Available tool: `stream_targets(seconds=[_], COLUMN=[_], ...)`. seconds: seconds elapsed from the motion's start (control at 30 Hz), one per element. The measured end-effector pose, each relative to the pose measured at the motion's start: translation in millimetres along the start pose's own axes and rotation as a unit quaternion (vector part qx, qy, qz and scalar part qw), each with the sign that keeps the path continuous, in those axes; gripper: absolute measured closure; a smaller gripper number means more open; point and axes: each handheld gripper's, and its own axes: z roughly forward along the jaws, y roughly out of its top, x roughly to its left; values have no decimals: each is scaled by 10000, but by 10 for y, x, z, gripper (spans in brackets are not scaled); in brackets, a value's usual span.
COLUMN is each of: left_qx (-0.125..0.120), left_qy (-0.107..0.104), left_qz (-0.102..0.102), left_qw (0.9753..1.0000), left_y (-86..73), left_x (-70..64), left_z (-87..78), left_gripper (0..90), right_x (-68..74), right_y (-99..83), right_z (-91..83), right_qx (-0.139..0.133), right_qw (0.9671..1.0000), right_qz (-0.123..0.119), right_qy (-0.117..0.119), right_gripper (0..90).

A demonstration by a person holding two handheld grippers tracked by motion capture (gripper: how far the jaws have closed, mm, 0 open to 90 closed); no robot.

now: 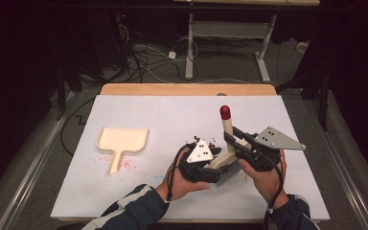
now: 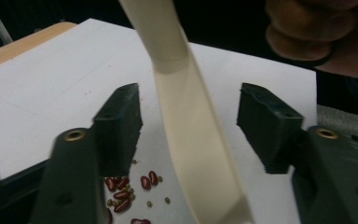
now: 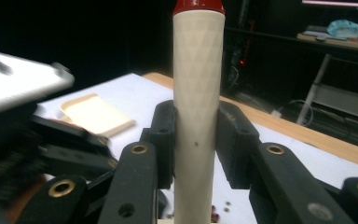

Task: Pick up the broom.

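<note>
A cream brush point(image 1: 227, 128) with a red-tipped handle stands tilted on the white mat point(image 1: 148, 112), its grey bristles point(image 1: 228, 173) down. My right gripper point(image 1: 235, 140) is shut on the handle point(image 3: 198, 70), which rises between the jaws of my right gripper point(image 3: 198, 135). My left gripper point(image 1: 213, 165) is open, and the jaws of my left gripper point(image 2: 189, 121) straddle the brush's flat neck point(image 2: 193, 154) without touching it. Red and small green beans point(image 2: 126, 186) lie scattered on the mat below the left jaw. A cream dustpan point(image 1: 122, 141) lies flat at the mat's left.
Beans point(image 1: 205, 141) lie in a small heap just beyond the left gripper. Faint red specks point(image 1: 127, 164) mark the mat by the dustpan's handle. The table's wooden far edge point(image 1: 187, 89) borders the mat; a desk frame and cables stand on the floor beyond.
</note>
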Motion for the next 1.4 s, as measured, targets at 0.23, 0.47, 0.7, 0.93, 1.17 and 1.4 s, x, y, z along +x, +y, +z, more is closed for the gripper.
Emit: stream_targets(seconds=[0.23,0.47,0.7,0.93,1.17,1.4], left_qx=[20,93,450,578,785,746], left_qy=[-1,-40,-361,-649,-1091,-1481], left_qz=[207,277,651,785,1062,986], left_qw=[9998,9996,9962,9931,9852,9812], left_y=[-64,-65,-90,-174,-300,-357], left_x=[44,149,204,230,176,235], left_z=[-33,-229,-442,-643,-695,-702], left_gripper=[592,651,656,656,655,641], right_x=[130,58,48,24,212,304], right_y=[51,115,143,-59,-293,-455], right_z=[-34,-101,-108,65,321,423], right_qx=[-182,-157,226,1304,2135,2171], right_qw=[9997,9978,9894,9621,9268,9054], right_qz=[-164,-167,-644,-1135,-1548,-1481], right_qy=[39,616,1282,2109,2673,3335], right_gripper=[703,687,521,354,379,631])
